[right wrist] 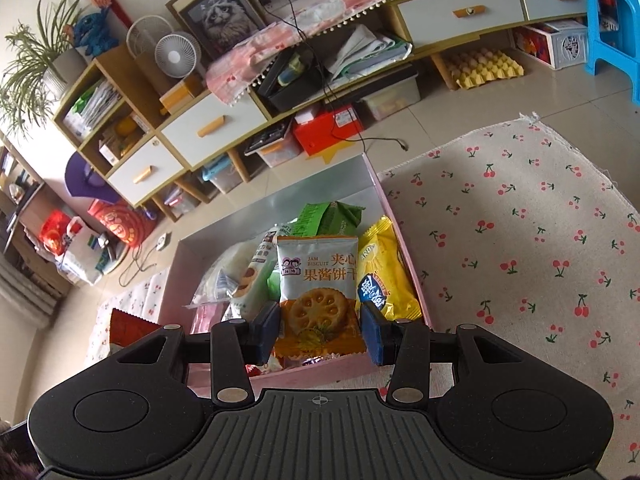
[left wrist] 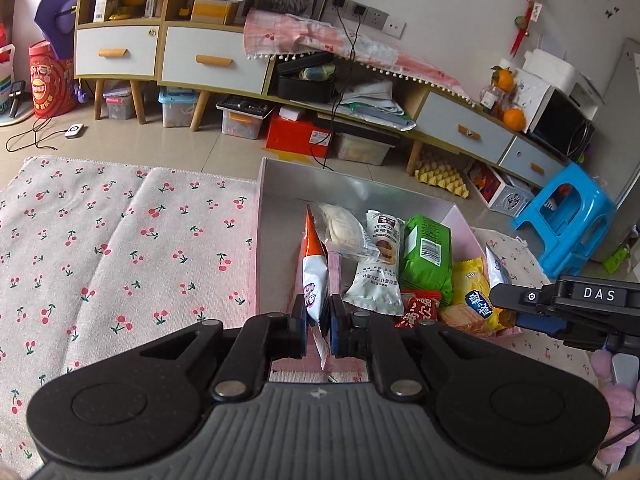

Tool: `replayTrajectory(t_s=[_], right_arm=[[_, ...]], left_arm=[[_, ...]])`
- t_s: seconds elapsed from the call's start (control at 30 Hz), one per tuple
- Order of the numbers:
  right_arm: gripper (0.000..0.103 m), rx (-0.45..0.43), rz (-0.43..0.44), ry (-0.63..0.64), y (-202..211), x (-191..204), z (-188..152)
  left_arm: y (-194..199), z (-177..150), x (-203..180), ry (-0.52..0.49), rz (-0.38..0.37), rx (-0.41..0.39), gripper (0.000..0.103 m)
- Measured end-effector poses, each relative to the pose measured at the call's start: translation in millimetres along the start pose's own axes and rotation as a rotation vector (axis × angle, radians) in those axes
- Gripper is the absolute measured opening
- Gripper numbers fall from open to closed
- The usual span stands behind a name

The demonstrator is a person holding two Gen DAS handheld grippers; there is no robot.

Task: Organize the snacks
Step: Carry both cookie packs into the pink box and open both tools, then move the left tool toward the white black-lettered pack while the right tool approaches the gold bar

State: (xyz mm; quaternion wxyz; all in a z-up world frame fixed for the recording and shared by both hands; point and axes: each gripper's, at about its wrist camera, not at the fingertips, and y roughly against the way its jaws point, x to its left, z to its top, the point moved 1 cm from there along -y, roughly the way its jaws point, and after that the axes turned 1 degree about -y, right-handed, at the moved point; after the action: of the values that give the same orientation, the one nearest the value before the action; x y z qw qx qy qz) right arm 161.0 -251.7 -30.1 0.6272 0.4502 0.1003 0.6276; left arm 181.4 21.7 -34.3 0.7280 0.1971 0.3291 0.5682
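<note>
**Both grippers at snack box**

Left gripper (left wrist: 318, 322) pinched an orange-white packet (left wrist: 313, 276) edge-on between closed jaws, over the pink box (left wrist: 280, 184). Right gripper (right wrist: 320, 330) jaws stood apart; "JAM BISCUIT" packet (right wrist: 318, 280) lay between them, ungripped. Likely sorting upright. Right gripper read "DAS".

cherry-print cloth (left wrist: 120, 240) spread over the surface, pink box (left wrist: 258, 216) of snacks resting on it, cloth showing on both sides of the box, tiled floor (left wrist: 224, 140) beyond
</note>
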Motion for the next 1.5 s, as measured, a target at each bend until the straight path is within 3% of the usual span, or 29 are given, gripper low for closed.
replayTrajectory(t_s=[0.37,0.43,0.47,0.53,0.73,0.8,0.87,1.2,1.5], right_arm=[[0.046,-0.002,-0.010,-0.010,-9.3,-5.4,0.0],[0.047,0.003,-0.008,-0.008,-9.2,-5.2,-0.1],[0.057,0.007,-0.010,-0.011,-9.0,-5.3,0.3],[0.066,-0.004,-0.013,-0.017,-6.7,-5.5,0.4],[0.067,-0.004,-0.013,0.003,-1.0,-3.7,1.5],[0.069,-0.005,-0.017,0.021,2.3,-2.2,1.2],[0.071,-0.011,-0.019,0.039,7.8,-0.3,0.5],[0.072,-0.068,-0.011,0.069,36.6,1.9,-0.1],[0.078,-0.031,-0.033,0.184,58.2,0.6,-14.9]], left_arm=[[-6.8,-3.8,-3.5,-0.052,0.016,0.003,0.013],[-5.2,-4.1,-4.2,-0.059,0.031,-0.013,0.025],[-3.8,-4.3,-4.6,-0.062,0.034,-0.020,0.032],[-1.9,-3.3,-5.5,-0.068,0.029,-0.026,0.037],[5.0,-3.9,-7.2,-0.090,0.002,-0.022,0.054],[8.6,-4.9,-9.1,-0.113,0.005,-0.025,0.070],[12.8,-6.2,-9.8,-0.135,0.024,-0.042,0.077],[26.8,-10.2,-1.6,-0.158,0.029,-0.027,0.085],[43.4,-23.2,12.9,-0.198,0.070,0.015,0.094]])
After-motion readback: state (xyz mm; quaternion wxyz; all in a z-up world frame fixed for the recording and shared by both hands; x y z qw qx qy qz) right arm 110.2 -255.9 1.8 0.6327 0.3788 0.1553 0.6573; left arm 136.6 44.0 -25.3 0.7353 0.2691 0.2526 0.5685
